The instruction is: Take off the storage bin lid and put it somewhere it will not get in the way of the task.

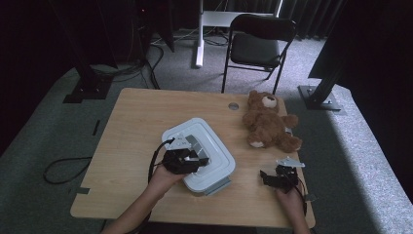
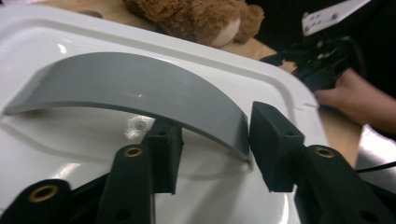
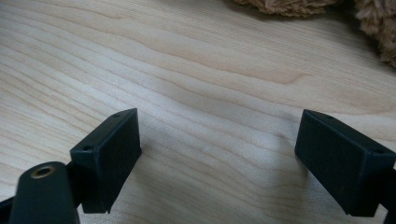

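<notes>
A white box with a lid (image 1: 210, 132) lies in the middle of the wooden table (image 1: 131, 126). A curved grey handle (image 1: 195, 144) arches over the lid (image 2: 70, 32). My left gripper (image 1: 191, 159) rests on the lid. In the left gripper view its jaws (image 2: 217, 140) straddle one end of the grey handle (image 2: 140, 88): one pad sits under the arch with a gap to the handle, the other stands just outside the handle's end. My right gripper (image 1: 269, 175) hovers low near the table's front right, open (image 3: 219, 154), with bare wood between its pads.
A brown teddy bear (image 1: 269, 123) lies at the back right of the table, its fur showing in the gripper views (image 2: 196, 18) (image 3: 379, 32). A black folding chair (image 1: 260, 41) stands beyond the table. A cable (image 1: 63, 170) loops off the left edge.
</notes>
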Demonstrator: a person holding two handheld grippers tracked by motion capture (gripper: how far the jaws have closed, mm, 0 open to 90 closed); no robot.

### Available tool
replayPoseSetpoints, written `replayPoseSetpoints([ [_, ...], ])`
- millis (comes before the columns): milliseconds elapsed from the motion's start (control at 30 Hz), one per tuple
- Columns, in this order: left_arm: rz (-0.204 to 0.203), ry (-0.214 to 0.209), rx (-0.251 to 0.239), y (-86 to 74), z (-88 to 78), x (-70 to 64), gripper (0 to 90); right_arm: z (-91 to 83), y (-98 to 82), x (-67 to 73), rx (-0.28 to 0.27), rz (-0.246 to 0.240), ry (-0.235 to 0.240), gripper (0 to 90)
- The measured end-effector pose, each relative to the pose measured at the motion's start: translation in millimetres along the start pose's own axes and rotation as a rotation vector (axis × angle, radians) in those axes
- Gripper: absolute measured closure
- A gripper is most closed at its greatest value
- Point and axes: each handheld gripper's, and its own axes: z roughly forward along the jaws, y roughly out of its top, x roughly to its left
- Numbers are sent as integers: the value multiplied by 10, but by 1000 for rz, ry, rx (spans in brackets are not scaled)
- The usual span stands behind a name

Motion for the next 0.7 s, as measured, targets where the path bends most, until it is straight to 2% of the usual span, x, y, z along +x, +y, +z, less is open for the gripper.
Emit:
replayPoseSetpoints([
  [100,7,3,2,4,-7,-8,591,0,0,0,0,0,0,134],
  [133,24,14,2,11,-27,-37,591,0,0,0,0,0,0,133],
  [267,49,20,-12,23,-86,-87,604,-1,0,1,1,2,0,134],
  [600,19,-1,11,29,-49,-37,605,0,0,0,0,1,0,134],
  [700,46,24,37,28,-17,-35,570,0,0,0,0,1,0,134],
])
